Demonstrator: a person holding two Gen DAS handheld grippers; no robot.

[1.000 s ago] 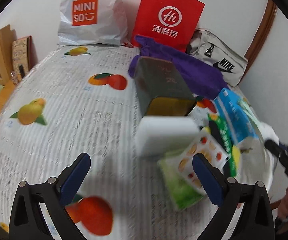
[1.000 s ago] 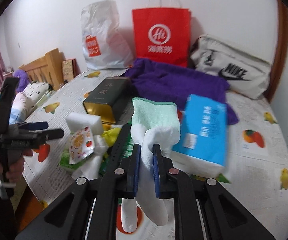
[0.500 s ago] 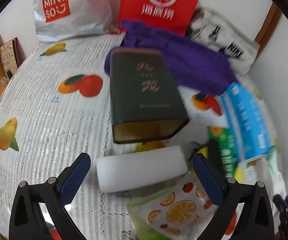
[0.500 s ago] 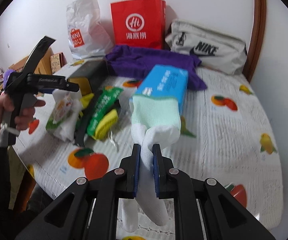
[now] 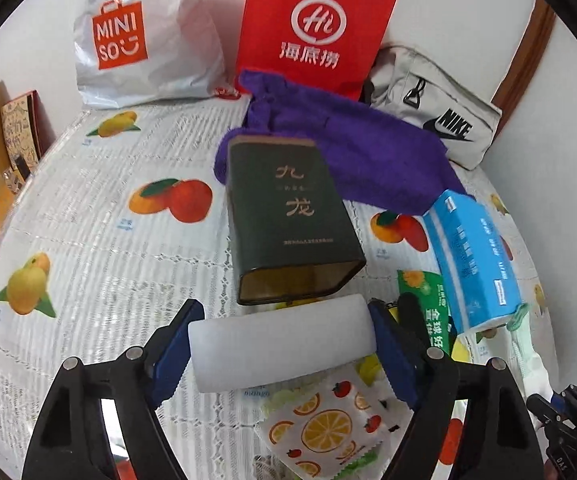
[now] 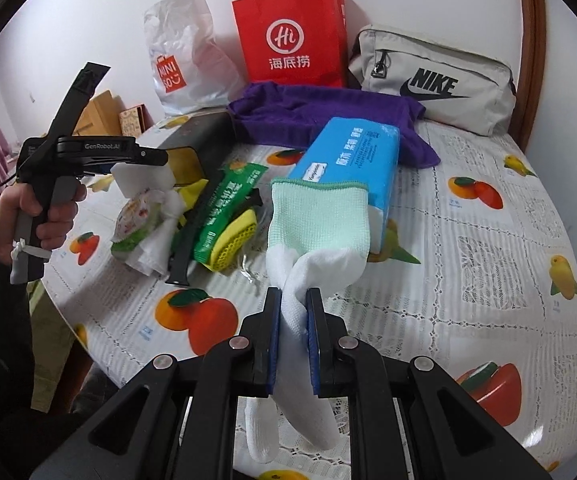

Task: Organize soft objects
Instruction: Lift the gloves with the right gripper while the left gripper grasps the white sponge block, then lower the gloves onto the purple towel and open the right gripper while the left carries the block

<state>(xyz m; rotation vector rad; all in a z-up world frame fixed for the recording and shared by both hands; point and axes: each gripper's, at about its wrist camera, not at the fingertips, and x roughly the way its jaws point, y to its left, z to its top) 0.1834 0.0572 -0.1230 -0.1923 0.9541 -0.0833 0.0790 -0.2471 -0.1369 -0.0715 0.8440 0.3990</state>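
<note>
The left gripper [image 5: 282, 350] has just been closing, and its blue pads now touch both ends of the white sponge block [image 5: 282, 354], which lies just in front of the dark green tin [image 5: 288, 216]. To the right, the right gripper [image 6: 293, 338] is clenched on a white glove [image 6: 316, 236] with a mint cuff, above the fruit-print tablecloth [image 6: 488, 248].

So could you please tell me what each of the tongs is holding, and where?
Right tongs: white glove, pinched mid-length. Left tongs: closing across white sponge ends.
</note>
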